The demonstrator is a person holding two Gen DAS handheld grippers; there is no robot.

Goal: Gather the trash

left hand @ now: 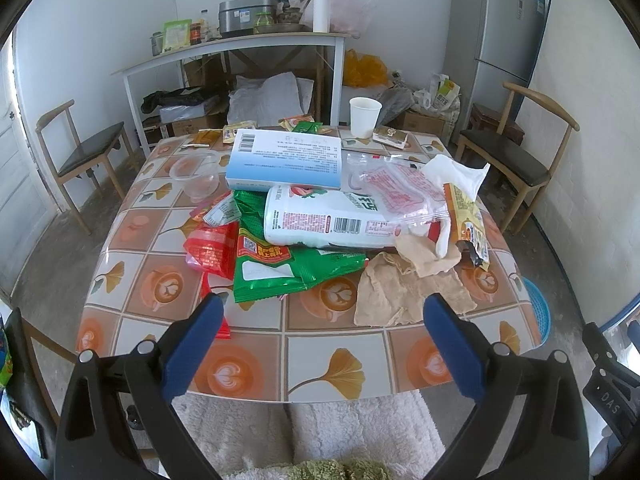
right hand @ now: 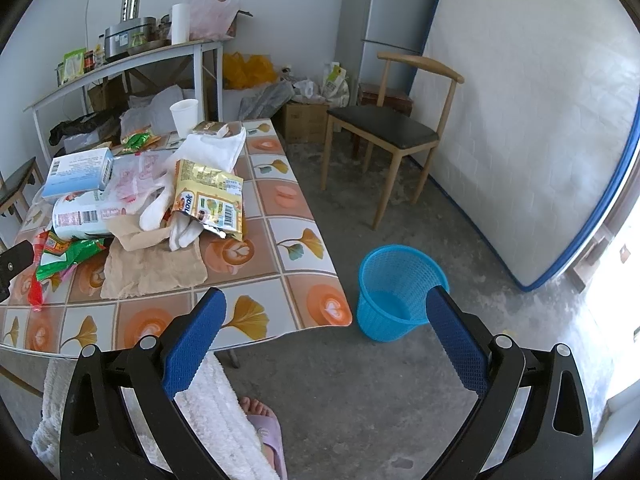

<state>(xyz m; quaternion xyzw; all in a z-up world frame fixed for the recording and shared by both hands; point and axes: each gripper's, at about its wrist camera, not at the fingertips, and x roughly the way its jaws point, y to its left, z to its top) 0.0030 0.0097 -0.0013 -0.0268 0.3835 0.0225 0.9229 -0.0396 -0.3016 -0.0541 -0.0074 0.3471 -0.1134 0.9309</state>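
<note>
A heap of trash lies on the patterned table [left hand: 336, 364]: green snack bags [left hand: 280, 268], a red wrapper [left hand: 212, 252], a white printed bag [left hand: 324, 220], crumpled brown paper [left hand: 400, 288], a yellow snack packet [right hand: 208, 200], clear plastic [left hand: 400, 192] and white tissue [left hand: 456, 172]. My left gripper [left hand: 324, 312] hangs open over the table's near edge, just short of the heap, holding nothing. My right gripper [right hand: 326, 306] is open and empty beyond the table's right corner, above the floor. A blue mesh bin [right hand: 396, 292] stands on the floor to the table's right.
A blue-white box [left hand: 286, 160], a clear plastic cup [left hand: 196, 174], a paper cup [left hand: 364, 116] and small packets sit farther back. Wooden chairs [right hand: 392, 132] flank the table. A cluttered shelf [left hand: 240, 46], a fridge [left hand: 492, 36] and a mattress [right hand: 528, 120] line the walls. A person's slippered foot [right hand: 264, 424] is below.
</note>
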